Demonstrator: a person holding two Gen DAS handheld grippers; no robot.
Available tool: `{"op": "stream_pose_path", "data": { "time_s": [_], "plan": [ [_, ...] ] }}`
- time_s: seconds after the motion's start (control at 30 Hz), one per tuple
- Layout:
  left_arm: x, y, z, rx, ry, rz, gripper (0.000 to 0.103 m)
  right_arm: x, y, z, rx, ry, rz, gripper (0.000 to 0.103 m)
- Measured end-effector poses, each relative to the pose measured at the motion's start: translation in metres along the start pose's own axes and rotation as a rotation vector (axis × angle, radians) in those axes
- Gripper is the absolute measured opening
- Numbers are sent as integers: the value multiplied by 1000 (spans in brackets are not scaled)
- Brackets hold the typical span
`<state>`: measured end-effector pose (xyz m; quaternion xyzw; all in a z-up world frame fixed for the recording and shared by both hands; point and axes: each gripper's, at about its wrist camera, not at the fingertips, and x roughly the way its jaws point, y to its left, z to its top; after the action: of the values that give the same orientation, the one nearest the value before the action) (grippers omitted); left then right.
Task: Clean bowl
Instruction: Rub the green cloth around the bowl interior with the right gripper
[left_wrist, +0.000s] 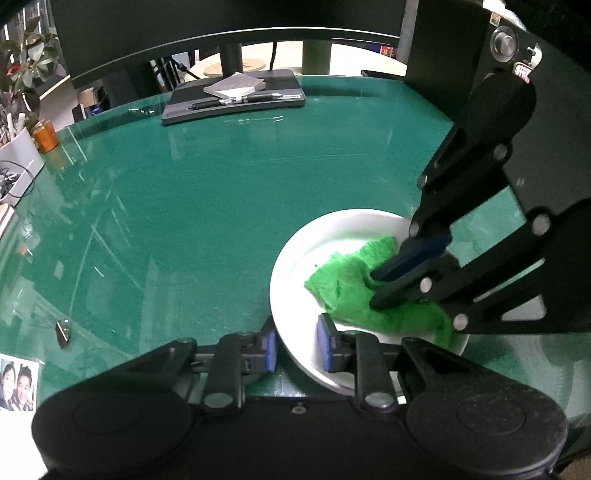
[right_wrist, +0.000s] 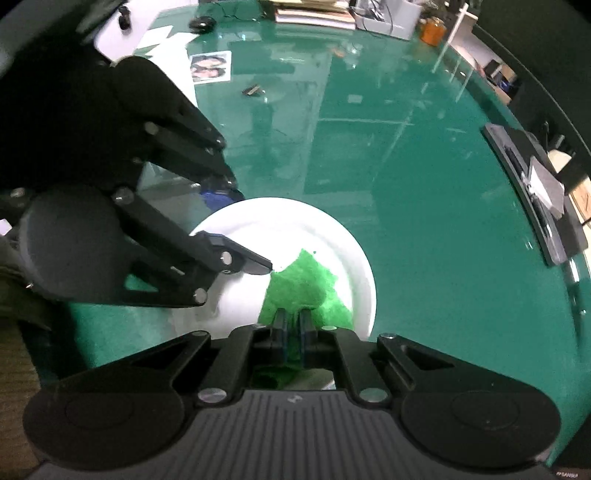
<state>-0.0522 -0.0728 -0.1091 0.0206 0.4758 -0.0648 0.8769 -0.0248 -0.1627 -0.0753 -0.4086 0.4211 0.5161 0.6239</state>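
Surface: glossy green tabletop (left_wrist: 207, 192), strong reflections across it, curved by the fisheye.
Bowl: white bowl (left_wrist: 295, 258) sits on the tabletop near the front edge, right of centre in the left wrist view; centred in the right wrist view (right_wrist: 295, 218).
Cloth: bright green cloth (left_wrist: 351, 280) crumpled inside the bowl, lying toward its right half.
Left gripper: left gripper (left_wrist: 295, 349) straddles the bowl's near rim, one blue pad outside the wall, one inside, clamped on the rim.
Right gripper: right gripper (right_wrist: 292, 325) points steeply down into the bowl, jaws nearly together, pinched on a fold of the cloth.
Far edge: dark laptop (left_wrist: 236, 98) lies closed, with a grey pad and a pen on top; monitor stand behind it.
Left side: orange jar (left_wrist: 46, 136), white box of cables, potted plant (left_wrist: 26, 62).
Loose items: printed photo (right_wrist: 210, 66) flat on the table; small black clip (left_wrist: 62, 332) nearby.
Room: dim office, shelves and desks beyond the table.
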Motion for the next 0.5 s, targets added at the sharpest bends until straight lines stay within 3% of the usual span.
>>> {"op": "stream_pose_path", "data": {
  "time_s": [0.07, 0.13, 0.17, 0.2, 0.33, 0.5],
  "plan": [
    [0, 0, 0, -2, -1, -1, 23, -9, -3, 0, 5, -43, 13, 10],
    [1, 1, 0, -4, -2, -3, 23, -11, -4, -1, 2, -49, 16, 19],
    [1, 1, 0, -6, -2, -3, 23, -12, -4, -1, -2, -53, 17, 34],
    [1, 1, 0, -7, -3, -3, 23, -11, -3, -1, -9, -54, 15, 41],
    [0, 1, 0, -7, -1, -5, 24, -1, 2, -2, -38, -33, -1, 39],
    [0, 3, 0, -11, -2, -3, 27, 8, -1, -2, 37, -9, 37, 25]
  ]
}}
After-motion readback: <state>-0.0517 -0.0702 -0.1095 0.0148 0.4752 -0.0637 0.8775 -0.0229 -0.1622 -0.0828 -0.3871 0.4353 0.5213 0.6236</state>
